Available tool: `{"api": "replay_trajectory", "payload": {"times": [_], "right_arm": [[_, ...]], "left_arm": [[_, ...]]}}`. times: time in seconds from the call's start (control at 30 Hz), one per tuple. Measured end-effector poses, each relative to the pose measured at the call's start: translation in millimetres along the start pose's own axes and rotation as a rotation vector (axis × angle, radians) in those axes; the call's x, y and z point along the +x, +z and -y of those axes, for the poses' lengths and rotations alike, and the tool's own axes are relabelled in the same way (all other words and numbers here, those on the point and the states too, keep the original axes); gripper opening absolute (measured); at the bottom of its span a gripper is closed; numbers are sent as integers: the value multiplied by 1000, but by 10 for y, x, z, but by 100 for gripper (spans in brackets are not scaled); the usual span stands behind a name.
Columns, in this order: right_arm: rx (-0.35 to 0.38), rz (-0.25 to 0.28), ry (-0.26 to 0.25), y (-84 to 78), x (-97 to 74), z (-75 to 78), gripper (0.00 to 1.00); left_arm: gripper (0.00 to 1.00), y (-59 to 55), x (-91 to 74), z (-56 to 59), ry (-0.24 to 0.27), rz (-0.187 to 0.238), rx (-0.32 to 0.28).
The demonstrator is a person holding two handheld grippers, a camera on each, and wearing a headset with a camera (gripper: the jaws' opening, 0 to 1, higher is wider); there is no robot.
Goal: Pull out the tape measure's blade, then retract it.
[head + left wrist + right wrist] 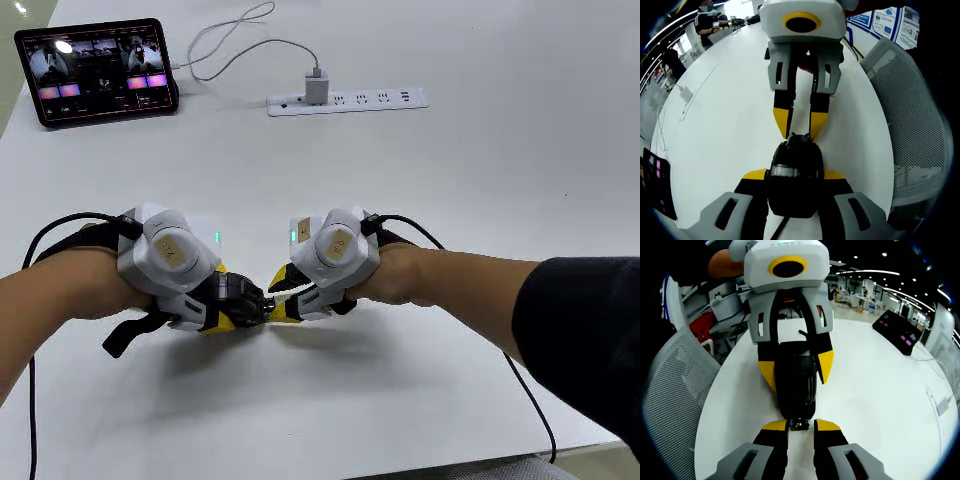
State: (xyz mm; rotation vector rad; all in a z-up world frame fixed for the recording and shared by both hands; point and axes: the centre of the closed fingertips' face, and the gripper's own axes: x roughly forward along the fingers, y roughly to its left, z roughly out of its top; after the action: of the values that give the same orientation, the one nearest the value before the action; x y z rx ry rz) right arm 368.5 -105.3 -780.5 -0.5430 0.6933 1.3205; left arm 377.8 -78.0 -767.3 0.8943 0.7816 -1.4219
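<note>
A black tape measure (243, 297) sits low over the white table (450, 180), with my left gripper (238, 306) shut on its body. In the left gripper view the case (795, 167) fills the gap between my yellow fingertips (756, 174). My right gripper (281, 306) faces it from the right, its tips closed on the blade's end hook (799, 424) at the mouth of the case (796, 375). The left gripper view shows the right gripper (800, 131) coming in from the top, tips at the hook. No length of blade is visible between case and hook.
A tablet (98, 70) with a lit screen lies at the far left of the table. A white power strip (350, 100) with a charger and cable lies at the back centre. A grey mesh chair (910, 115) stands beside the table's edge.
</note>
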Motion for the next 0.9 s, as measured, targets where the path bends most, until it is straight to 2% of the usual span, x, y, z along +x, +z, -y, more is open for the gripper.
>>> {"api": "replay_trajectory", "payload": {"times": [0.1, 0.17, 0.27, 0.3, 0.33, 0.4, 0.47, 0.63, 0.9], "right_arm": [[-6, -6, 16, 3, 24, -5, 15], [-37, -27, 26, -13, 41, -28, 14], [-45, -46, 31, -55, 80, -39, 12], [-100, -57, 23, -76, 87, -28, 12], [-109, -64, 13, -88, 96, -49, 11], [-10, -41, 20, -77, 93, -42, 10], [-19, -33, 25, -96, 83, -24, 10], [-62, -51, 29, -89, 88, -37, 9], [-39, -52, 20, -121, 52, -23, 9]], "left_arm": [[33, 3, 0, 1, 1, 3, -1], [33, 4, 0, 3, -1, 0, 1], [33, 8, -1, 5, -2, 0, 1], [33, 9, 0, 5, -3, 0, 0], [33, 11, 1, 6, -3, -1, 1], [33, 12, 4, 7, -4, -4, 4], [33, 8, -2, 7, -7, -4, 1], [33, 10, -6, 11, -5, -1, 0], [33, 12, -9, 8, -5, 3, -5]]}}
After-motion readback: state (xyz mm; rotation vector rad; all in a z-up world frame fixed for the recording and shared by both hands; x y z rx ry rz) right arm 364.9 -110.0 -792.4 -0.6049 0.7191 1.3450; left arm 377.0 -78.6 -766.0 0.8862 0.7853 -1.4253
